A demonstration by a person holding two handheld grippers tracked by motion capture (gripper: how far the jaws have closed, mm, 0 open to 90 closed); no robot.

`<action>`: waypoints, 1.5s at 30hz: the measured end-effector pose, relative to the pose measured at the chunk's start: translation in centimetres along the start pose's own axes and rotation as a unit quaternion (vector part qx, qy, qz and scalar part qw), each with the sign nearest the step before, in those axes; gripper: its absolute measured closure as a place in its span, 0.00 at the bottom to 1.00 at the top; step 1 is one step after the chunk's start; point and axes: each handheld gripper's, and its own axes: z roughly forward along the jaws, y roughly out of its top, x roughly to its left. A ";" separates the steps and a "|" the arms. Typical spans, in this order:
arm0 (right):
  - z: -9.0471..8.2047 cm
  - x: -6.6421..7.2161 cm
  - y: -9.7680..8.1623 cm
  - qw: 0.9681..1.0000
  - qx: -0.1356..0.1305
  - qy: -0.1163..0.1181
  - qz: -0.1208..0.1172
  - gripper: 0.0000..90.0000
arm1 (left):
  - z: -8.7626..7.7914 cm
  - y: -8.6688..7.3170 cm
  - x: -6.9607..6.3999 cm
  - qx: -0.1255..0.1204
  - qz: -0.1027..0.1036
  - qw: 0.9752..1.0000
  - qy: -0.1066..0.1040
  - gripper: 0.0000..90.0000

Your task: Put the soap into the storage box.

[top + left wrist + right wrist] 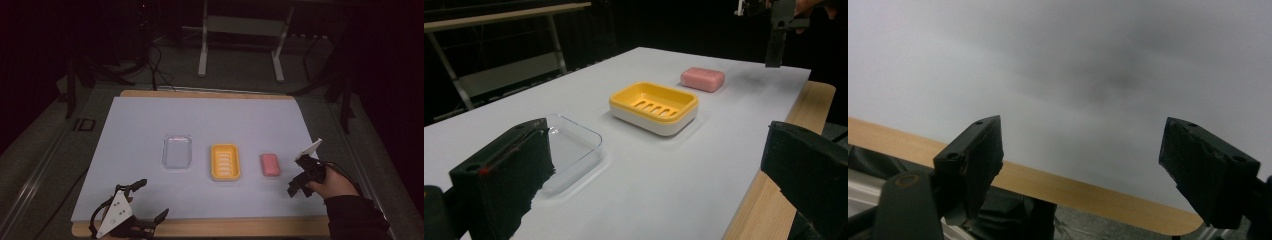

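Pink soap (270,164) lies untouched beside the yellow dish (225,162), the right gripper (299,174) near it with jaws apart, empty.

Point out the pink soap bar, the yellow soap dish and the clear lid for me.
pink soap bar (270,164), high view, middle of its top face.
yellow soap dish (225,161), high view, slotted floor.
clear lid (177,151), high view, flat centre.

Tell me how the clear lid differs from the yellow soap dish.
The clear lid is see-through and plain; the yellow soap dish is opaque yellow on a white base, with drain slots. The lid lies left of the dish. Both are rounded rectangles lying on the white mat, untouched.
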 end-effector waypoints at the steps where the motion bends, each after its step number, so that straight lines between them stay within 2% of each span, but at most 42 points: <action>1: 0.0 0.2 0.1 1.000 0.000 0.002 -0.002 0.19 | 0.0 0.0 0.0 0.000 0.000 1.000 0.000 0.01; 8: -0.1 1.5 0.6 1.000 0.017 0.001 -0.014 0.19 | -0.1 0.0 0.1 0.000 0.000 1.000 0.002 0.01; 18: -0.2 3.9 1.9 0.999 0.013 0.002 -0.036 0.19 | -0.1 0.0 0.1 0.001 0.001 1.000 0.002 0.01; 23: -0.3 5.0 2.9 0.999 0.002 0.002 -0.039 0.19 | -0.1 0.0 0.1 0.001 0.001 1.000 0.001 0.01; 27: -0.3 5.6 3.8 1.000 0.000 -0.001 -0.031 0.19 | -0.1 0.0 0.1 0.001 0.001 1.000 0.002 0.01; 38: -0.1 6.2 5.7 1.000 -0.003 -0.013 -0.019 0.19 | -0.1 0.0 0.1 0.002 0.001 1.000 0.001 0.01; 45: -1.0 6.0 6.9 0.999 -0.040 -0.016 -0.007 0.19 | -0.1 0.0 0.1 0.003 0.002 1.000 0.001 0.01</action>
